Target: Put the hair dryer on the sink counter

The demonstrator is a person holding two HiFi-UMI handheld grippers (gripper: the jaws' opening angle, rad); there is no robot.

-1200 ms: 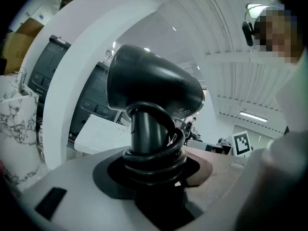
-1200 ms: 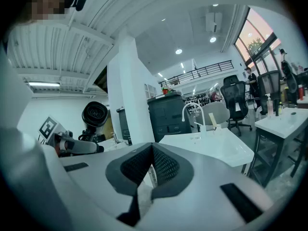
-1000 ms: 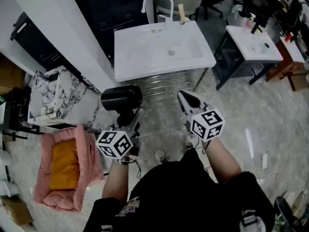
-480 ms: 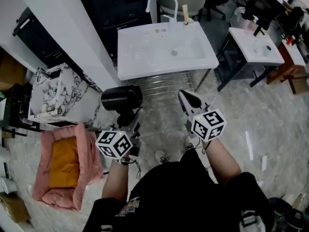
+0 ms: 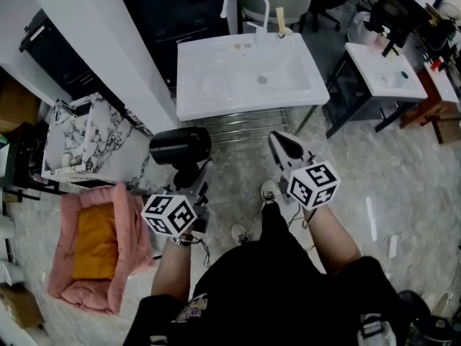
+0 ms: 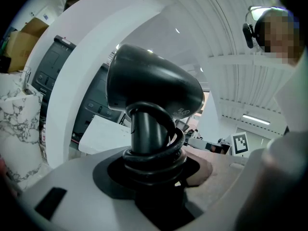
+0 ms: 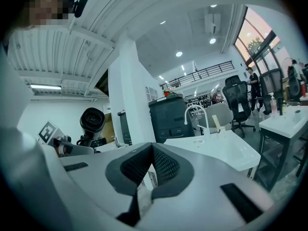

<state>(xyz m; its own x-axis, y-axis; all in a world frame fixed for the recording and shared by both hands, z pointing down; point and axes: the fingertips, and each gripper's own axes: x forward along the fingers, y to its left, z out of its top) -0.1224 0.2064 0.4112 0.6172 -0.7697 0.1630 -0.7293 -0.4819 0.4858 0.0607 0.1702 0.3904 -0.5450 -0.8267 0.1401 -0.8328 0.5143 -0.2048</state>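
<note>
White sink surface [image 5: 209, 85], basin in the middle, stands ahead with nothing laid on its flat parts. Pink pet bed [image 5: 133, 229] with an orange cushion lies on the floor at lower left. Black hair dryer [image 5: 180, 147] is held over the floor, short of the surface's front left corner and clear of it. Left tool [image 5: 191, 182] is clamped on the dryer's handle (cord [image 6: 168, 141] coiled round it at the grip). Right tool [image 5: 285, 147] has its jaws together, nothing between them, and points toward the surface.
</note>
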